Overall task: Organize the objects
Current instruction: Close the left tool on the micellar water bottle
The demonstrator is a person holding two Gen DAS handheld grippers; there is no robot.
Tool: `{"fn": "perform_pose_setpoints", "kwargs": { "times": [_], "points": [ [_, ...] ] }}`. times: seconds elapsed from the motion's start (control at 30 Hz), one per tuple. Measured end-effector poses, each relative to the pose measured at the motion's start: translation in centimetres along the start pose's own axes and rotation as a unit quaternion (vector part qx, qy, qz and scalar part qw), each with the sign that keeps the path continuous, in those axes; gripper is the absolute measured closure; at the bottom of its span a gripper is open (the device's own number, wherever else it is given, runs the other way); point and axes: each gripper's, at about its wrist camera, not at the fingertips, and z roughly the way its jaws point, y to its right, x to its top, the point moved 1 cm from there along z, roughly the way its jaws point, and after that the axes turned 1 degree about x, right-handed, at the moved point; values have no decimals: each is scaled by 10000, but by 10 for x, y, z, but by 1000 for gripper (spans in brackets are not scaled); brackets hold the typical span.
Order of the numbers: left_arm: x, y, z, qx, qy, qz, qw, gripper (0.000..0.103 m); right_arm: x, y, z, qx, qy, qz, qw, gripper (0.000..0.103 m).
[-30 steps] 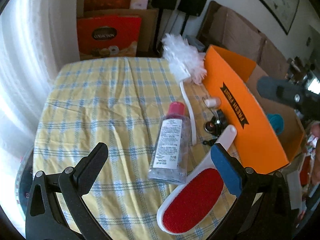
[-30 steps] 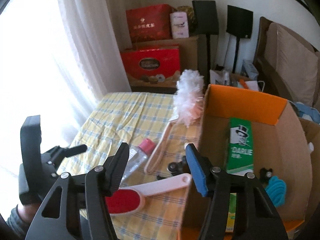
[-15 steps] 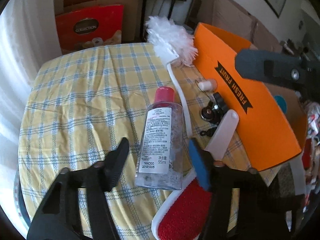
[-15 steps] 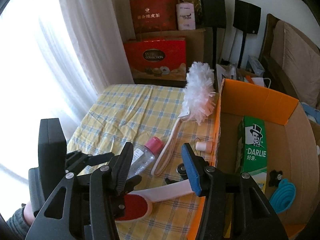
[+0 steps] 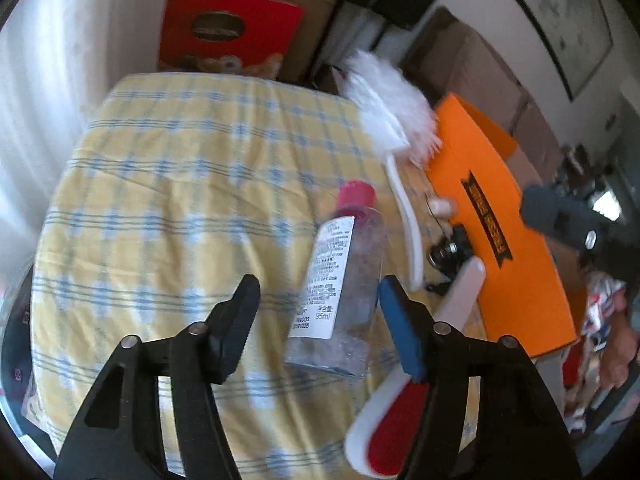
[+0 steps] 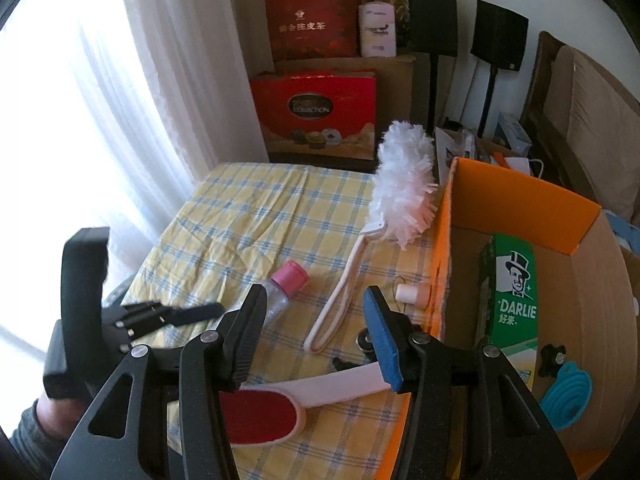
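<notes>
A clear bottle (image 5: 344, 264) with a pink cap lies on the yellow checked tablecloth (image 5: 180, 200). My left gripper (image 5: 318, 296) hovers just over its base end. Its jaws straddle the bottle and are opening, with the pads clear of its sides. From the right wrist view the bottle (image 6: 286, 284) lies partly behind my right gripper (image 6: 314, 304), which is open and empty. Below that gripper lies a red lint brush (image 6: 260, 412) with a white handle. A white duster (image 6: 404, 184) rests against the orange cardboard box (image 6: 520, 192).
The box holds a green toothpaste carton (image 6: 512, 288), a blue funnel (image 6: 568, 396) and a black knob (image 6: 552, 354). A small pink tube (image 6: 412, 292) and a black part (image 6: 364, 340) lie beside the box wall. Red gift boxes (image 6: 316, 112) stand behind the table.
My left gripper narrowed from wide open, then widened slightly, and it moved down over the bottle. The right gripper closed a little and has barely moved.
</notes>
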Motion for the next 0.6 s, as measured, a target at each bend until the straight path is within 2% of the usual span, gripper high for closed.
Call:
{"fn": "perform_pose_setpoints", "kwargs": {
  "times": [0.13,0.27,0.37,0.6],
  "points": [
    [7,-16,-11,223,194,-142,9995,44,0,-9,4,7,-24,-94,10000,51],
    [9,-24,-16,614,183,-23,9979,46,2,-16,8,26,-43,-126,9999,51],
    [8,-26,-18,579,235,-26,9980,46,3,-20,9,47,-44,-157,9999,51],
    [3,-7,-7,655,159,483,9966,44,12,-25,27,226,-239,-75,9994,51]
  ]
}}
